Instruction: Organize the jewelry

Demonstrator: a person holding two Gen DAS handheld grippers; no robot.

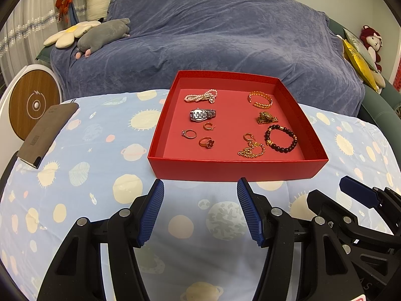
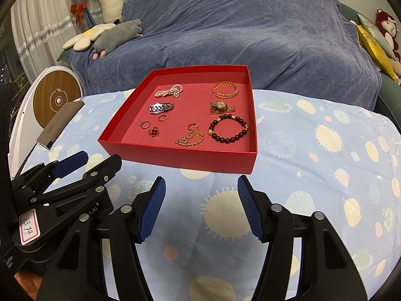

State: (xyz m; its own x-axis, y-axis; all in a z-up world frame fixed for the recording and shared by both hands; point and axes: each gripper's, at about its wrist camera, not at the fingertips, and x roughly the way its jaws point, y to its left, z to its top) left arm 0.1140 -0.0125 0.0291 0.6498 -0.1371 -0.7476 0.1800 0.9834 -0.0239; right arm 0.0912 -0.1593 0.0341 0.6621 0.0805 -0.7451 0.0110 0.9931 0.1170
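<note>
Both wrist cameras looked forward and slightly down over a planet-print cloth (image 1: 82, 155) toward a red tray (image 1: 235, 169) with a blue-covered sofa (image 1: 213, 30) behind. The left view faced the tray nearly head-on, near it; the right view stood to its right, seeing the tray (image 2: 180, 156) obliquely. Each caught the other's gripper.

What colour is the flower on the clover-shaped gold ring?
Black flower, red-edged, on the clover-shaped gold ring; clearest in the right wrist view.
</note>
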